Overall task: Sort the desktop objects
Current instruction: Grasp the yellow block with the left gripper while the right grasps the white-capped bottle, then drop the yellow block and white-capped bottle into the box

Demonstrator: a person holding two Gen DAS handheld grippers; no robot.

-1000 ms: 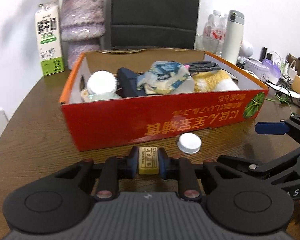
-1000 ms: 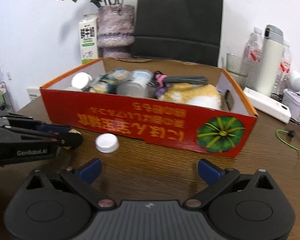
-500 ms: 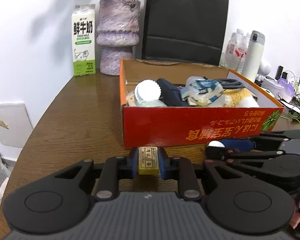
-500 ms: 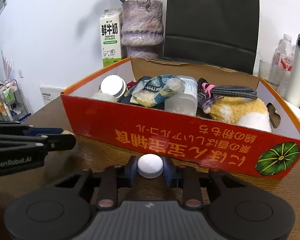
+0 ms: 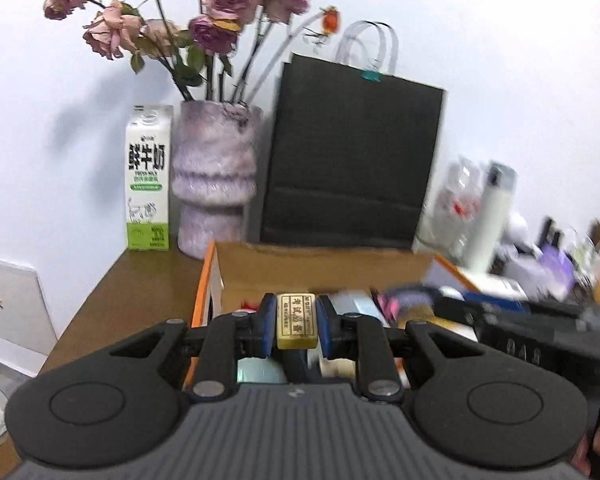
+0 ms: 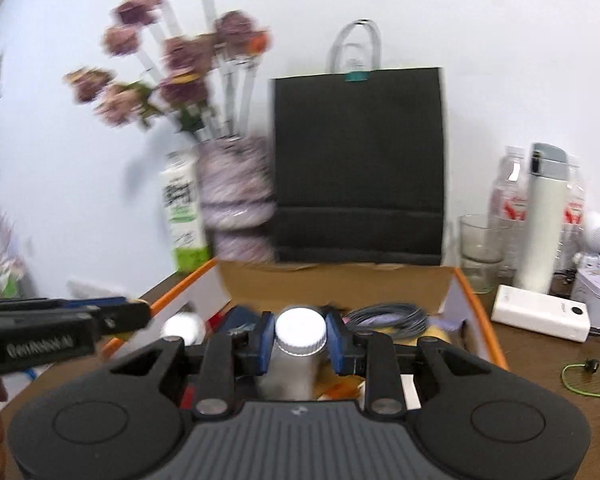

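Left gripper (image 5: 296, 328) clamped on the eraser (image 5: 295, 322), a small yellow block, long axis running along the fingers, label up. Right gripper (image 6: 300, 338) closed round the white cap (image 6: 300, 330), pads on its ribbed rim, flat face up; its jaws have just been closing onto that cap.

Both loads sit in the air over the near part of the box (image 6: 476, 304), not on the table (image 5: 112, 304). Box contents lie directly below and ahead: grey cable (image 6: 388, 316) just beyond the cap, a white-lidded bottle lower left.

Grippers side by side, the left one's tip in the right view at left, both pointing slightly downward toward the box's far wall. Likely next: release into the box; each is about equally near.

Behind: black bag (image 5: 352, 160), vase (image 5: 214, 184), milk carton (image 5: 148, 176).
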